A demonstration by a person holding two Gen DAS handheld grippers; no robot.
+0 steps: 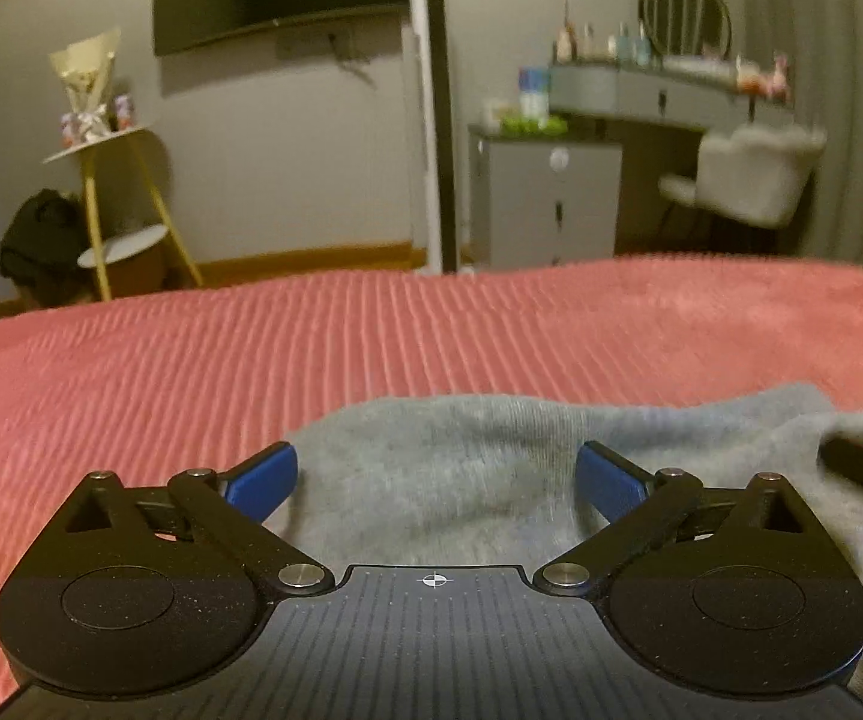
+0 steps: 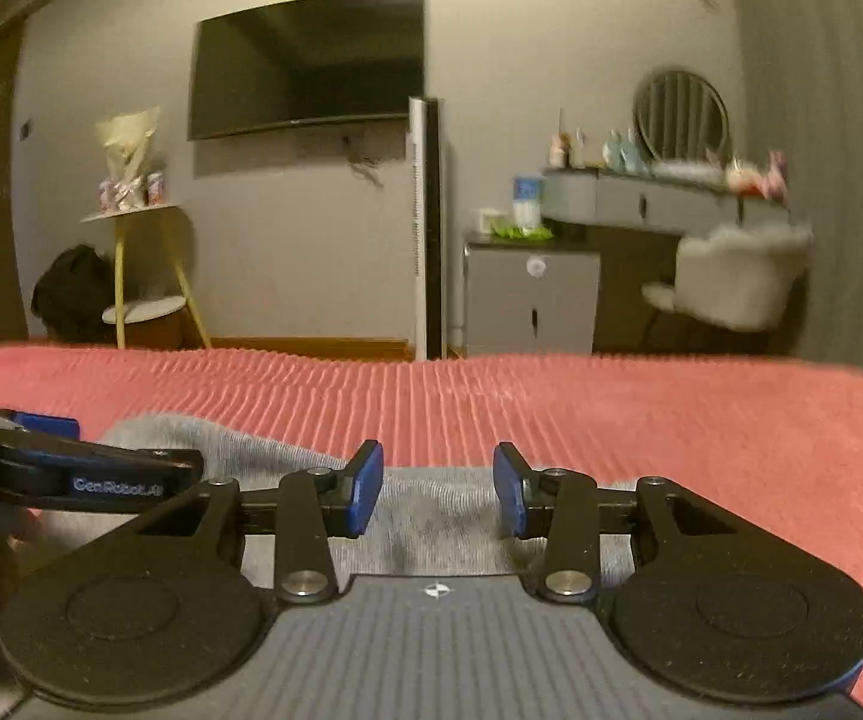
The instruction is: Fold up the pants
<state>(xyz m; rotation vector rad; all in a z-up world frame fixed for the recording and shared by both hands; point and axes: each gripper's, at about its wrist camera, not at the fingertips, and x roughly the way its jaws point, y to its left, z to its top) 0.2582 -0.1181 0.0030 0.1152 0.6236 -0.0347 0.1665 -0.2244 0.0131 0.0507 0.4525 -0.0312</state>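
1. Two tools in play here, both low over the same grey pants (image 1: 455, 468), so it looks like each one is meant to take a corner for the fold
2. Left tool (image 1: 436, 477) is spread as wide as it goes, nothing pinched, blue pads (image 1: 263, 480) sitting either side of a hump of the fabric. My guess is it's lined up to bite that edge
3. Right tool (image 2: 437, 492) has a narrower gap, maybe half way, and I can't see cloth actually pressed between the pads (image 2: 365, 489), the pants just lie under and ahead of it
4. From the right wrist view the left tool (image 2: 77, 468) pokes in at the left, just beside, so they're working close together on one end of the garment
5. Pants lie rumpled on the near part of a bed with a ribbed pink blanket (image 1: 251, 348), far side is bare. Fold not really started imo
6. Behind: wall TV (image 2: 305, 60), dresser and chair, all blurry
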